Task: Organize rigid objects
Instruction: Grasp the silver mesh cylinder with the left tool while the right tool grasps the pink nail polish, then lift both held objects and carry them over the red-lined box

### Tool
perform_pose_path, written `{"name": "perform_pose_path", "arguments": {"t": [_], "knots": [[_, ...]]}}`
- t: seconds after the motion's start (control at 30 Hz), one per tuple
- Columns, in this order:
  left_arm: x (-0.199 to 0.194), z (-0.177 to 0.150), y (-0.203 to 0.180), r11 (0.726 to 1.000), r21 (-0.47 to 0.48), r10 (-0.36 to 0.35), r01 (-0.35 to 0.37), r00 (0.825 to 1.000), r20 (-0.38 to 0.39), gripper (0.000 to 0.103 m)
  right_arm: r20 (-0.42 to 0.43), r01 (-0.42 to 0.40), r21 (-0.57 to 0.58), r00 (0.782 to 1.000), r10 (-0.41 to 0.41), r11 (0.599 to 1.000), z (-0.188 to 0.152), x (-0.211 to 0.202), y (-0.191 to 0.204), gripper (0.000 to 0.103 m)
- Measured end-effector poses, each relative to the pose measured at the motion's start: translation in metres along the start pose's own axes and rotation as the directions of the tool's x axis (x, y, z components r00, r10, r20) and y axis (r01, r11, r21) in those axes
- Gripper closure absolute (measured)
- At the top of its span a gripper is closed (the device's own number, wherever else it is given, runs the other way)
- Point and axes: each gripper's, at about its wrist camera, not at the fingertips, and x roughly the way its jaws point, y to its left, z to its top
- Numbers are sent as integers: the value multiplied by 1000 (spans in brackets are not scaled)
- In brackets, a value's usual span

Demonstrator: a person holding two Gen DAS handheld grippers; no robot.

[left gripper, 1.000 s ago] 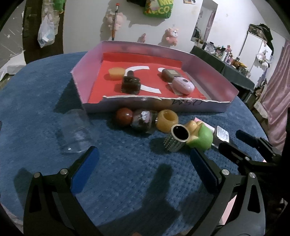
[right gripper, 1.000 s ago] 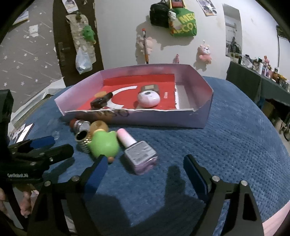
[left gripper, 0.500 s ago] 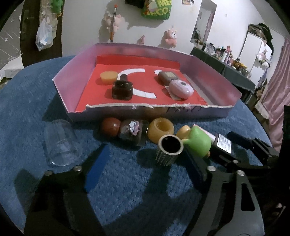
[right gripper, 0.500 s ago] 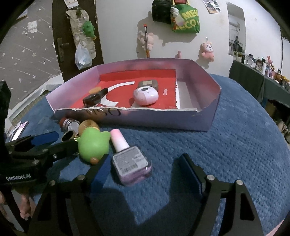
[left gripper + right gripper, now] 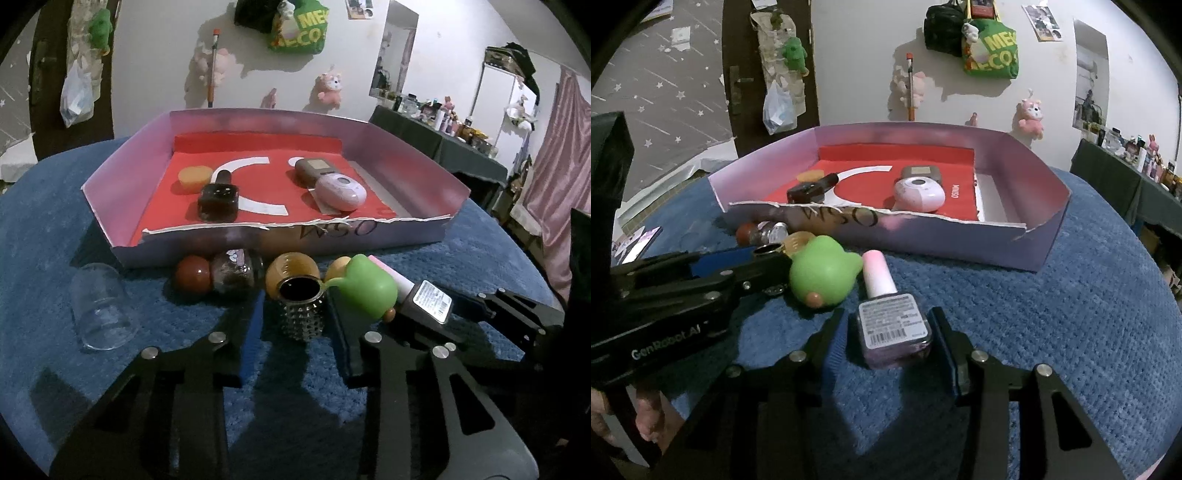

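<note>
A studded metal cup [image 5: 301,317] stands upright on the blue cloth, between the fingers of my left gripper [image 5: 295,299]. Those jaws are closing, and a thin gap still shows at the left pad. A pink nail polish bottle [image 5: 894,328] lies between the fingers of my right gripper [image 5: 886,314]. These jaws are closing too, and a slit remains at the left pad. A green toy [image 5: 820,277] lies between the two objects. Behind them is a pink tray [image 5: 369,236] with a red floor, holding a dark bottle [image 5: 218,199] and a pink oval device [image 5: 340,192].
In front of the tray lie an orange ring cup [image 5: 291,266], a dark jar with a red ball cap [image 5: 232,273] and a clear glass [image 5: 99,314] on its side. A hand [image 5: 646,424] shows at lower left. The left gripper [image 5: 757,258] lies close beside the green toy.
Both grippers' jaws have come in from wide to narrow. The left gripper moved forward until the studded cup stood between its fingers. The nail polish bottle now sits deeper between the right fingers.
</note>
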Motion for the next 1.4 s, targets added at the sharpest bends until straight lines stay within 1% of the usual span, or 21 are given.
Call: {"name": "perform_pose_path", "arguments": {"t": [0.03,0.07,0.1,0.2,0.23,0.37,0.47,0.9,1.4], "knots": [[0,-1,0,1000,-3,-5,5,1000,1,74,3,-2,5,1000,2,1000,0,1,0,53],[0,-1,1,1000,-5,-17,17,1000,0,78,7,-4,9,1000,3,1000,0,2,0,53],[0,-1,1,1000,-6,-22,22,1000,0,78,12,3,5,1000,-3,1000,0,2,1,53],[-2,-2,-2,1000,6,-26,26,1000,-4,79,23,39,-10,999,-38,999,-2,2,4,60],[-3,-3,-2,999,6,-35,35,999,-6,79,22,36,-7,999,-36,999,-2,2,4,60],[-11,-3,-2,999,7,-50,50,999,1,79,8,-15,51,1000,14,999,1,-2,-5,61],[-16,-2,0,999,-1,-54,54,998,7,79,10,-43,73,999,43,996,1,-8,-7,61],[-35,4,6,999,-10,-53,53,998,47,79,70,-118,68,991,113,991,19,-39,2,61],[-44,7,13,998,-16,-52,53,996,75,79,80,-131,32,989,128,991,25,-42,11,61]]}}
